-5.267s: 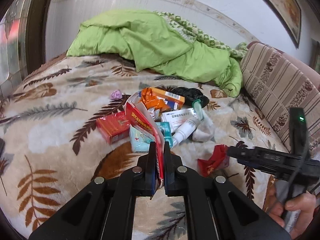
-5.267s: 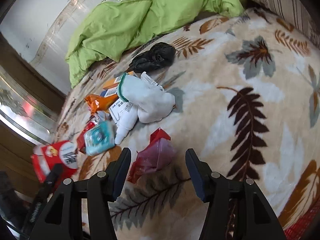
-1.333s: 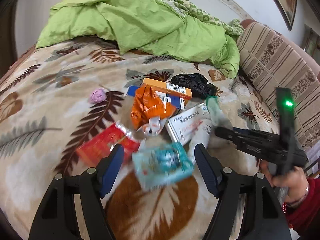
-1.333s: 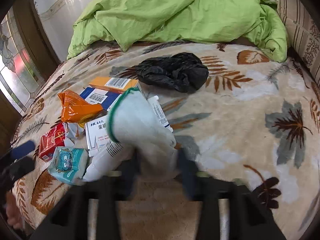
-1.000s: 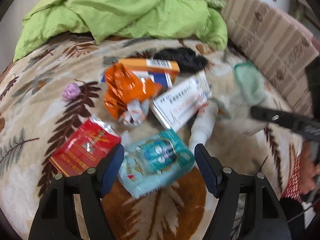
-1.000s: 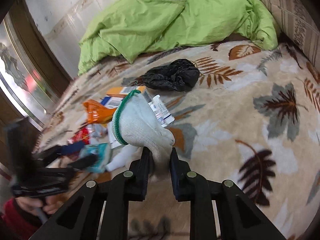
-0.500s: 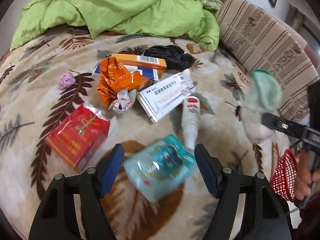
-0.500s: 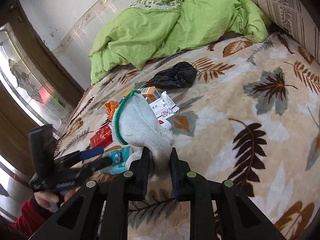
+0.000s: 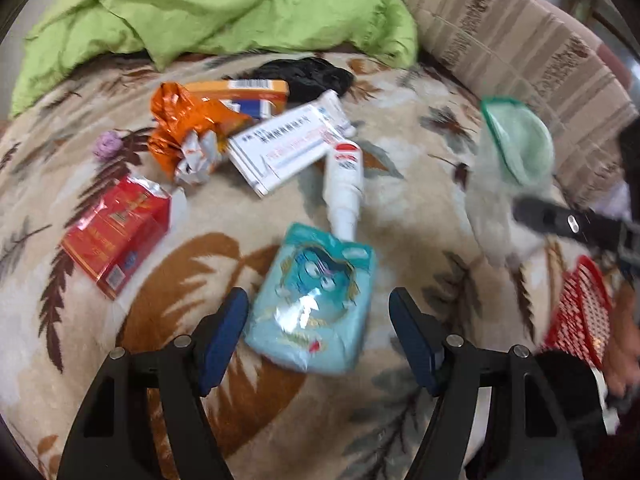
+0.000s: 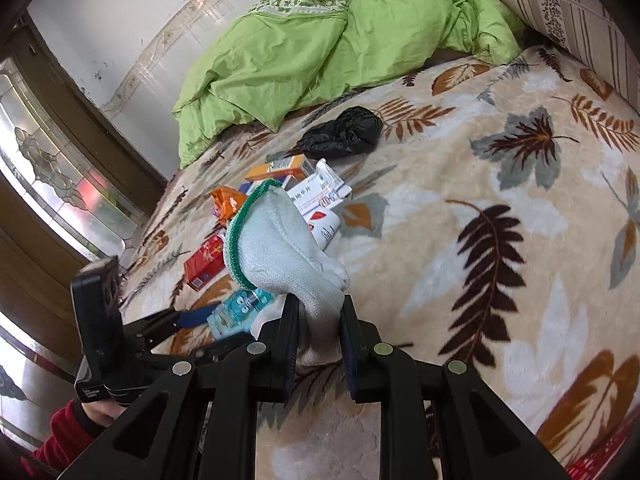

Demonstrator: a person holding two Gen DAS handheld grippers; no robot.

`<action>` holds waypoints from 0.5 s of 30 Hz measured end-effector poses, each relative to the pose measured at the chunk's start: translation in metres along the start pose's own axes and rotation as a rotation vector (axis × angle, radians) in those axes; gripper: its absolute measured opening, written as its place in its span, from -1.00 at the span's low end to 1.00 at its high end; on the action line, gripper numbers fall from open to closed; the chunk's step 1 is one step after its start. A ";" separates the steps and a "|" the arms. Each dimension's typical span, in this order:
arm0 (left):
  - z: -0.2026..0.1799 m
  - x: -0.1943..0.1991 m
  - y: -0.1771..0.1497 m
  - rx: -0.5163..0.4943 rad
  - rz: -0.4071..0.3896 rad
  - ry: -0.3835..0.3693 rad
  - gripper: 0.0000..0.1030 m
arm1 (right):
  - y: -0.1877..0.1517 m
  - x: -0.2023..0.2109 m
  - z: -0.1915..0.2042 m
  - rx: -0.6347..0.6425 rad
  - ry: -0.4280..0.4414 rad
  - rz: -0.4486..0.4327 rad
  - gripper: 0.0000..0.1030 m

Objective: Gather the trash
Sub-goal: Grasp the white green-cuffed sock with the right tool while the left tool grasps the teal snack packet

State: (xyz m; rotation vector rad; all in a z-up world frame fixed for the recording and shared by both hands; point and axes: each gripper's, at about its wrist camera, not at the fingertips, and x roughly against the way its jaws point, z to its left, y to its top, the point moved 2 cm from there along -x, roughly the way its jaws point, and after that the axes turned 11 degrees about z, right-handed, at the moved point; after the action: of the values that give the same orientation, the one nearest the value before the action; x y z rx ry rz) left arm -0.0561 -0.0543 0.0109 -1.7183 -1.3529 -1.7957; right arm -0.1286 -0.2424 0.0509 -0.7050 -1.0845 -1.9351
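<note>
My right gripper (image 10: 318, 322) is shut on a white knit glove (image 10: 276, 252) with a green cuff and holds it above the bed; the glove also shows blurred in the left wrist view (image 9: 508, 168). My left gripper (image 9: 318, 320) is open, its fingers on either side of a light blue tissue pack (image 9: 316, 292) lying on the leaf-pattern blanket (image 9: 400, 184). Beyond it lie a white tube (image 9: 344, 184), a white medicine box (image 9: 288, 148), an orange wrapper (image 9: 188, 128), a red packet (image 9: 116, 232), an orange box (image 9: 248, 88), a black bag (image 9: 308, 74) and a small purple ball (image 9: 107, 145).
A red mesh basket (image 9: 576, 312) stands off the bed's right edge. A green quilt (image 9: 208, 4) is heaped at the back. A striped cushion (image 9: 512, 40) lines the right side. A dark door frame with patterned glass (image 10: 52, 168) is at the left.
My right gripper has lifted the glove off the pile and carried it toward the right, near the basket. My left gripper has closed in around the blue tissue pack, still open.
</note>
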 end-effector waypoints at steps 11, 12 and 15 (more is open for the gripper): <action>-0.003 0.000 -0.013 0.141 -0.092 0.159 -0.28 | -0.025 -0.010 0.002 -0.017 -0.086 -0.005 -0.61; -0.002 0.006 -0.016 0.160 -0.109 0.161 -0.30 | -0.027 -0.013 0.002 -0.017 -0.094 -0.001 -0.61; -0.006 0.023 -0.030 0.189 -0.167 0.180 -0.30 | -0.028 -0.007 0.006 0.007 -0.110 -0.039 -0.61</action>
State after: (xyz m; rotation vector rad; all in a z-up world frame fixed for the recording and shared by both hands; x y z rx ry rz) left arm -0.0880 -0.0356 0.0206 -1.3493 -1.5698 -1.7929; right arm -0.1479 -0.2256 0.0368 -0.7996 -1.1785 -1.9434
